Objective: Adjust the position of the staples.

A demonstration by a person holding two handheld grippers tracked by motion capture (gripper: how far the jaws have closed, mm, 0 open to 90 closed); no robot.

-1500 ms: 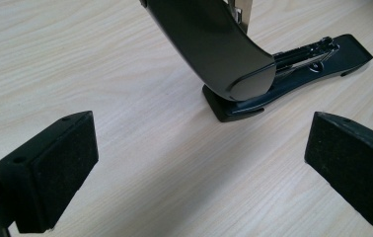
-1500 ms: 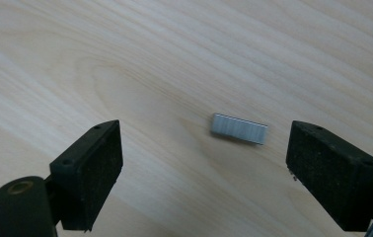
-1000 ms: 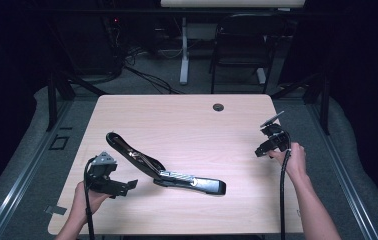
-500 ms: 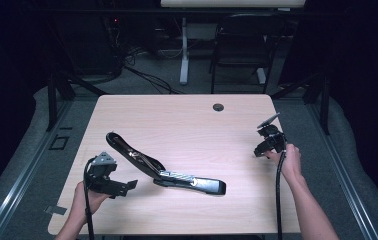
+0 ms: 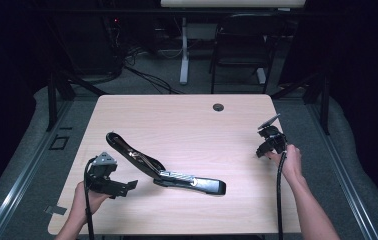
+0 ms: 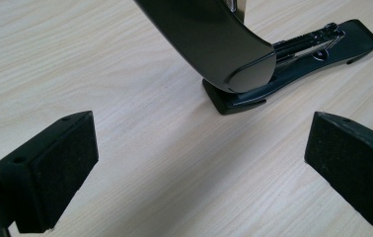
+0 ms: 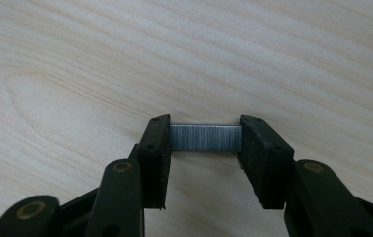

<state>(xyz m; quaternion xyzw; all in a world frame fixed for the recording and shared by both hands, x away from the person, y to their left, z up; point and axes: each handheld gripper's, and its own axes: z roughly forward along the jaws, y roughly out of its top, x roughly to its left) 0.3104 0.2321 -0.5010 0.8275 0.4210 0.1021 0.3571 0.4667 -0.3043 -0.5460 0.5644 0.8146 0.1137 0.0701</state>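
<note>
Looking down from the high view, an opened black stapler [image 5: 164,170] lies mid-tabletop [image 5: 187,125], its lid swung up toward the left. The left gripper [image 5: 119,187] rests near the front left corner, pointing at the stapler; the right gripper [image 5: 262,150] tips down at the right edge, its load too small to tell here. The left gripper view shows its jaws spread wide with bare wood between them, the stapler's [image 6: 253,64] raised lid and base just ahead. The right gripper view shows a strip of staples [image 7: 204,138] on the tabletop, spanning the jaws that have just been closing, both pads [image 7: 157,143] touching its ends.
</note>
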